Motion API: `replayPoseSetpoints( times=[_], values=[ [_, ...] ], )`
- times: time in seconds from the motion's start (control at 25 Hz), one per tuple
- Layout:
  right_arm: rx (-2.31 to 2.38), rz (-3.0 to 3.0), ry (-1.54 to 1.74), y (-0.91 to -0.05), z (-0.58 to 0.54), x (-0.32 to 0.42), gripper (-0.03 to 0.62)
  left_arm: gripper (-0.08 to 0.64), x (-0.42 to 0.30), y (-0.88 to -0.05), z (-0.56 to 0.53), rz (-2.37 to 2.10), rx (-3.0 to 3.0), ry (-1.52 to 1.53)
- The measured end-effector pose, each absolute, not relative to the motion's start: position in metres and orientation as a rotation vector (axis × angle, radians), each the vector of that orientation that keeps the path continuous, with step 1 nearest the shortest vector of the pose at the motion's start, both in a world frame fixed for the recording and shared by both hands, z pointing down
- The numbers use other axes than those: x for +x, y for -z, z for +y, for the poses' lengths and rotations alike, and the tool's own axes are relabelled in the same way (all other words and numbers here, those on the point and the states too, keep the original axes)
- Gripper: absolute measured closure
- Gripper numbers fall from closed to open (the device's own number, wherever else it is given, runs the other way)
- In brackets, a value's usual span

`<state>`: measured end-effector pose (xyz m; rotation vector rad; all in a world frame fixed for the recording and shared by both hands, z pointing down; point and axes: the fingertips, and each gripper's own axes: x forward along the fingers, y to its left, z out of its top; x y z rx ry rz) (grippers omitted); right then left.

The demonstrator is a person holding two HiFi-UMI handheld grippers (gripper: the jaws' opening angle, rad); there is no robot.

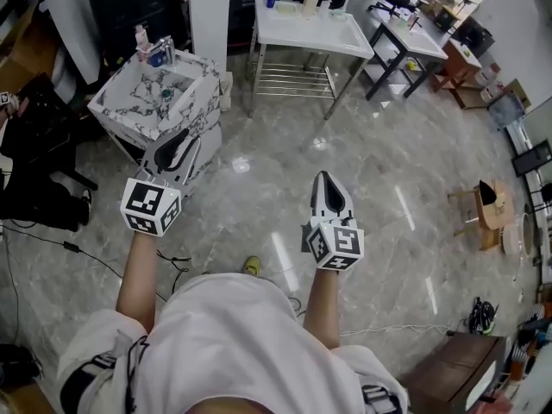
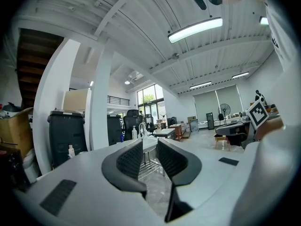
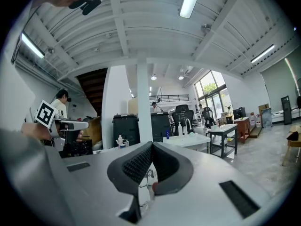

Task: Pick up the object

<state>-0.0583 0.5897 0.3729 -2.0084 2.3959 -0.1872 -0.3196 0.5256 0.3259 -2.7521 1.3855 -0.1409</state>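
No single task object stands out. In the head view my left gripper [image 1: 183, 143] hovers at the near edge of a marble-patterned stand [image 1: 129, 115] that carries bottles [image 1: 158, 50] and a small teal item [image 1: 166, 96]. Its jaws stand a little apart with nothing between them, as the left gripper view [image 2: 149, 144] also shows. My right gripper [image 1: 324, 178] is held over the bare stone floor, right of the stand. Its jaws meet at the tips and hold nothing [image 3: 151, 145].
A white table [image 1: 345, 37] with bottles stands behind the marble stand, with dark desks further right. A small wooden stool [image 1: 492, 210] is at the right. A black chair [image 1: 34, 145] and cables [image 1: 78, 250] lie at the left. Black bins [image 3: 126, 131] stand by a white pillar.
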Motion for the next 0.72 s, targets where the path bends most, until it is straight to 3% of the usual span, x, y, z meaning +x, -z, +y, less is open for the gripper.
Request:
replayPoseSetpoints(
  times=[0.72],
  values=[
    [-1.91, 2.45, 0.194, -0.392, 0.504, 0.024, 0.586, 0.468, -0.228, -0.343, 0.459, 1.436, -2.716, 0.174]
  ],
)
